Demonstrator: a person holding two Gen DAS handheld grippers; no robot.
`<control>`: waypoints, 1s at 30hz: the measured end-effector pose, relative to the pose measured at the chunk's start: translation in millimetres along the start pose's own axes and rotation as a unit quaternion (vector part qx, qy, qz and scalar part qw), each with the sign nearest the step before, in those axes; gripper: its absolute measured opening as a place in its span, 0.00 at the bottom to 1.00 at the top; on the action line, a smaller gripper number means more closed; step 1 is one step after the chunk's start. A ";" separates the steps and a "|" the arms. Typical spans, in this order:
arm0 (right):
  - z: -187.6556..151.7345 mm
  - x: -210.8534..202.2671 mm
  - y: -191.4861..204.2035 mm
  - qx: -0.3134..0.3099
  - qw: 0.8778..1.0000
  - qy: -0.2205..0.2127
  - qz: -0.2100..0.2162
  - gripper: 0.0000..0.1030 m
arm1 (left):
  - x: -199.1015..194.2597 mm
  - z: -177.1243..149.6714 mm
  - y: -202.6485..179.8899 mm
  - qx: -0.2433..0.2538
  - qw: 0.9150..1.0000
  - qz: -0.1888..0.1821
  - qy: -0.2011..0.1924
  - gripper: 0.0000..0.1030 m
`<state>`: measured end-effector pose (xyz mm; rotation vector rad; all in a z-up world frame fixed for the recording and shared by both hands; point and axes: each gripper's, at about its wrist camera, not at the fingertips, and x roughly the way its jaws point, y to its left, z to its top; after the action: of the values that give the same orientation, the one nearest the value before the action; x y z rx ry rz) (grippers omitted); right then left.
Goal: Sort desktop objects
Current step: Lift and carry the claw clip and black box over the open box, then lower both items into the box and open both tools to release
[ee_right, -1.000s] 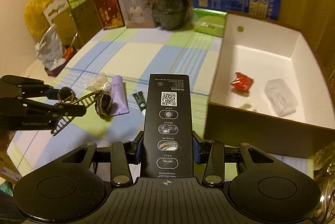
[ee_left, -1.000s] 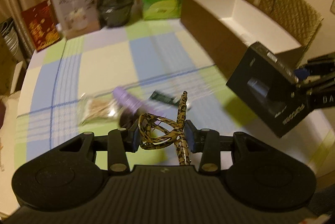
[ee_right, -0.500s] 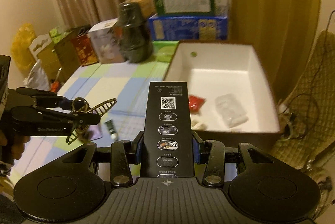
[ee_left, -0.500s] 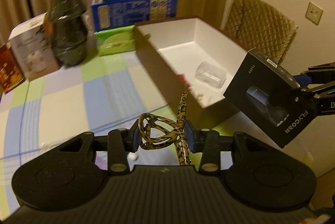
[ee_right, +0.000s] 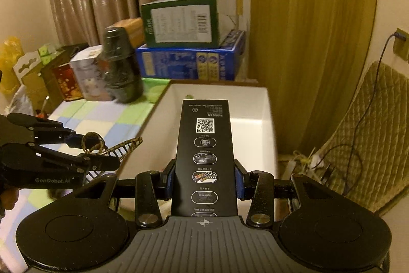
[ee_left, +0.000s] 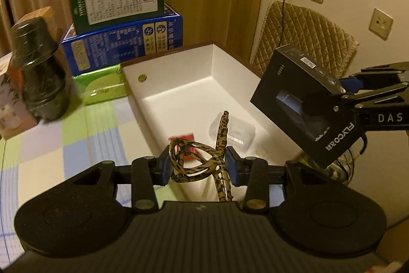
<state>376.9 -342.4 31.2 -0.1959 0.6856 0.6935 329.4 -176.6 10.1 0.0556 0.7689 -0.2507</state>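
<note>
The left gripper (ee_left: pixel 198 167) is clamped on a leopard-patterned hair claw (ee_left: pixel 202 158), its blue pads pressing the clip from both sides, and it hangs over the near edge of the open white-lined box (ee_left: pixel 179 84) that stands at the table's right side. The right gripper (ee_right: pixel 204 181) pinches a long black carton (ee_right: pixel 205 153) across its narrow sides, and that carton hangs above the same box, toward its right wall. Inside, a red packet (ee_left: pixel 182 139) and a clear plastic case (ee_left: pixel 236 130) already lie on the floor near the front. The step in hand looks like the delivery of both items into the box. Next, each load probably needs lowering over bare floor, away from the case, before the jaws part; the carton, long and tilted, could catch the right wall, so it may want levelling first.
</note>
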 end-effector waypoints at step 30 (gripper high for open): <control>64.9 209.1 -64.5 -0.029 0.997 0.063 -0.033 0.39 | 212.7 87.7 44.9 -0.035 0.992 0.072 0.101 0.36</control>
<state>569.7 -257.2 -56.5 -0.3160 0.7759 0.6418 547.0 -188.8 -76.4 0.0702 0.9700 -0.0809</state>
